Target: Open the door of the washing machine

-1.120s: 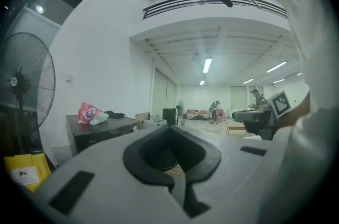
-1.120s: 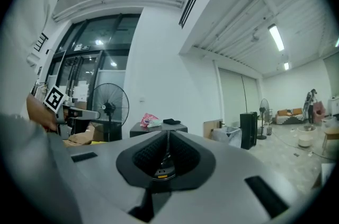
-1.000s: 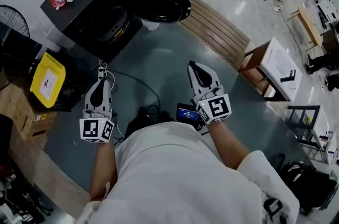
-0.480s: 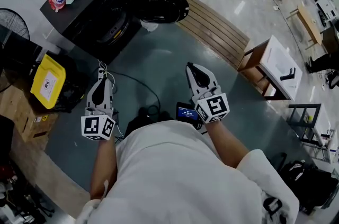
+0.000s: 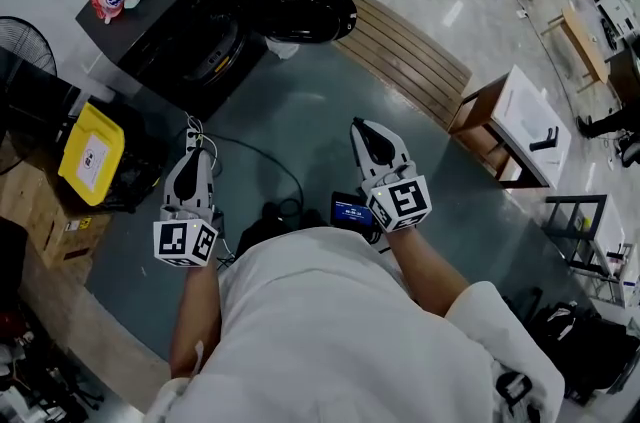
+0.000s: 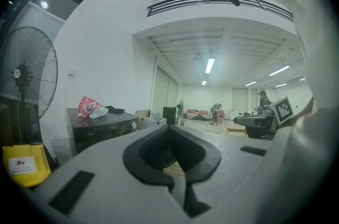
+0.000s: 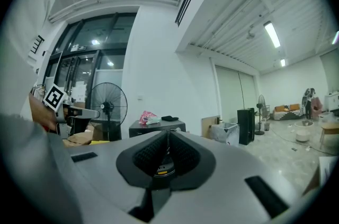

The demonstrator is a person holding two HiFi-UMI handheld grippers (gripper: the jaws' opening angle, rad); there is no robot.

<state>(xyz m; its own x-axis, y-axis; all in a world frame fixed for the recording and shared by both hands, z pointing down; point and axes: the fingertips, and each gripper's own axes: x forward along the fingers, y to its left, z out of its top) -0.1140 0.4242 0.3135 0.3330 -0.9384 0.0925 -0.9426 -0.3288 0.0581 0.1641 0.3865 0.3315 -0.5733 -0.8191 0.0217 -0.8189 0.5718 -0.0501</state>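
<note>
Head view: washing machine [image 5: 170, 21] sits top left, and its round door [image 5: 303, 9] is already swung open just right of it. Only this view shows the door plainly. Left gripper [image 5: 192, 139] and right gripper [image 5: 362, 127] both sit short of the machine, touching nothing. The gripper views confirm what I can't judge from above: both jaw pairs are pressed together and empty. They also show a standing fan [image 7: 108, 102] left of the machine. Versus a second ago, nothing has moved.

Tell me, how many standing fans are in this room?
2: the near fan beside the washing machine, the far fan across the room. Others may be hidden.
</note>
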